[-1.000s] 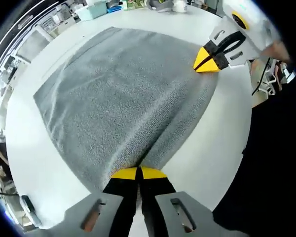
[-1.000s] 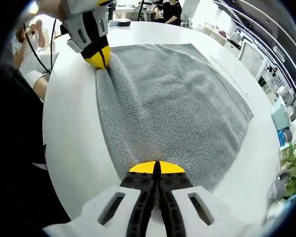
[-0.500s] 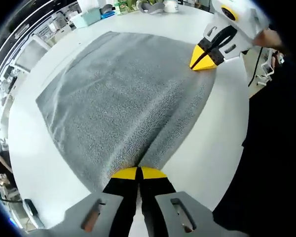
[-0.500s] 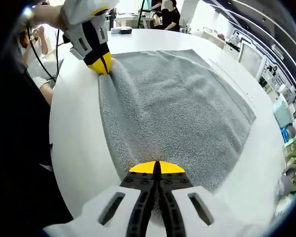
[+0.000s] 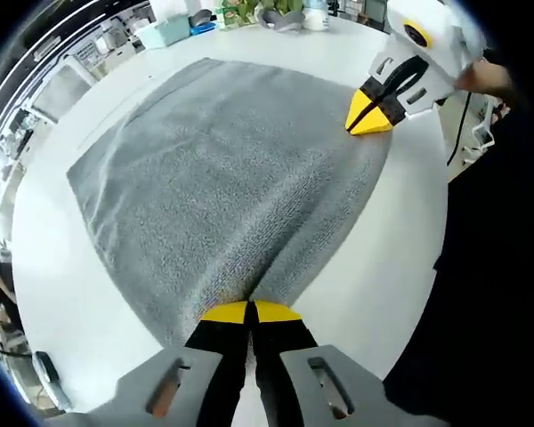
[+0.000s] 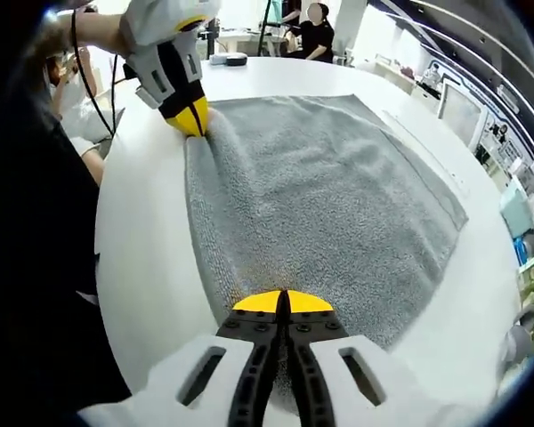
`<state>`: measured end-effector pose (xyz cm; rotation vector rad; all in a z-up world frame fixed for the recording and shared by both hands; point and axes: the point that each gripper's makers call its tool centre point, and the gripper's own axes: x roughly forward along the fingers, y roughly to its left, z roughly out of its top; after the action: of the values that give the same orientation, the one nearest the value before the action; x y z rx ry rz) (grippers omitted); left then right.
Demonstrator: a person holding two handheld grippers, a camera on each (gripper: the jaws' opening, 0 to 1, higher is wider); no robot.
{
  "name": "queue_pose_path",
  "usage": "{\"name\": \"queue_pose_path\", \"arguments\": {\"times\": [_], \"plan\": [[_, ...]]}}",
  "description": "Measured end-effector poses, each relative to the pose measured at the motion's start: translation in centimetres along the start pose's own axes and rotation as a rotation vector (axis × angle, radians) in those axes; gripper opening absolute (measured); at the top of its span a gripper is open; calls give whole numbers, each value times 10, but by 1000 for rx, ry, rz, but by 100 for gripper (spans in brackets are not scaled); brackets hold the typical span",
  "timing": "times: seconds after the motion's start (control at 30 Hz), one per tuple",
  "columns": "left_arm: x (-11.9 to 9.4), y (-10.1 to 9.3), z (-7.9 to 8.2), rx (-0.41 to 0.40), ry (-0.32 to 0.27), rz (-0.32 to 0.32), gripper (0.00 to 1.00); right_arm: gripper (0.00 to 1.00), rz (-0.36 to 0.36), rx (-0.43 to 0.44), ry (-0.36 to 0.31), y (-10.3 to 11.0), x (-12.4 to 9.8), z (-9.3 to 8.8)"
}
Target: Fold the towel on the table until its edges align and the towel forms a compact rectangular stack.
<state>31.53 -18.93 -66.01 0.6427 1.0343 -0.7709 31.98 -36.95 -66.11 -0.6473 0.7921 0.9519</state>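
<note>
A grey towel [image 5: 214,178] lies spread over most of a white table [image 5: 62,294], unfolded and largely flat, with its far edge running close to the table's far edge. In the left gripper view, the left gripper [image 5: 250,311] has its yellow-tipped jaws closed together on one near corner of the towel, and the cloth puckers into a ridge rising from the pinch. The right gripper [image 5: 370,117] enters that view from the upper right, its yellow tips pressed together on the other near corner, along the same near edge of the towel. The right gripper view confirms this: its own jaws are clamped on the towel's corner, and the left gripper appears at upper left, nipped onto the corner by the table's near edge, with a fold of cloth drawn up beneath it. A person's hand [image 6: 76,27] holds that gripper. Small items, too blurred to identify, stand at the table's far corner [image 5: 249,13]. People [image 6: 319,31] stand in the background beyond the table.
</note>
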Motion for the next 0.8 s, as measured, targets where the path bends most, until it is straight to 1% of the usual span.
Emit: {"name": "queue_pose_path", "arguments": {"times": [0.1, 0.17, 0.2, 0.23, 0.3, 0.33, 0.4, 0.43, 0.47, 0.5, 0.53, 0.57, 0.6, 0.63, 0.67, 0.7, 0.73, 0.77, 0.8], "plan": [[-1, -1, 0, 26, -21, 15, 1, 0, 8, 17, -2, 0, 0, 0], [-1, -1, -1, 25, -36, 20, 1, 0, 2, 33, -10, 1, 0, 0], [-1, 0, 0, 5, -51, 27, 1, 0, 0, 39, -20, 1, 0, 0], [-2, 0, -1, 1, -60, 30, 1, 0, -1, 66, -49, 1, 0, 2], [-2, 0, 0, -6, -81, 48, 1, 0, -2, 112, -79, 0, -1, 1], [-2, 1, 0, -27, -97, 64, 1, 0, -5, 117, -89, -1, -1, 1], [-3, 1, 0, -71, -135, 78, 1, 0, -14, 180, -115, -1, -1, 2], [-3, 2, 1, -90, -158, 77, 1, 0, -20, 192, -127, -1, -2, 2], [-4, 2, 1, -111, -179, 70, 1, 0, -23, 185, -132, -1, -2, 1], [-4, 2, 0, -164, -209, 55, 1, 0, -32, 210, -143, -1, -2, 1], [-4, 3, -1, -211, -228, 42, 1, 0, -32, 210, -143, -1, -3, 1], [-5, 1, -1, -269, -245, -3, 2, 0, -30, 198, -141, 0, -4, 0], [-7, 0, -3, -332, -244, -27, 3, 0, -30, 187, -130, 0, -8, -1], [-10, 0, -6, -361, -247, -33, 4, 0, -29, 188, -123, 1, -12, -2], [-12, 2, -9, -368, -249, -18, 5, 0, -25, 188, -123, 2, -20, -5], [-15, 2, -12, -347, -252, -12, 8, 0, -27, 187, -128, 3, -26, -7], [-18, -3, -12, -300, -266, -21, 11, 0, -36, 191, -134, 3, -31, -9], [-18, -5, -14, -281, -265, -24, 15, 0, -46, 206, -134, 4, -39, -15], [-21, -8, -20, -262, -241, -16, 16, 0, -47, 216, -129, 5, -43, -20]]}}
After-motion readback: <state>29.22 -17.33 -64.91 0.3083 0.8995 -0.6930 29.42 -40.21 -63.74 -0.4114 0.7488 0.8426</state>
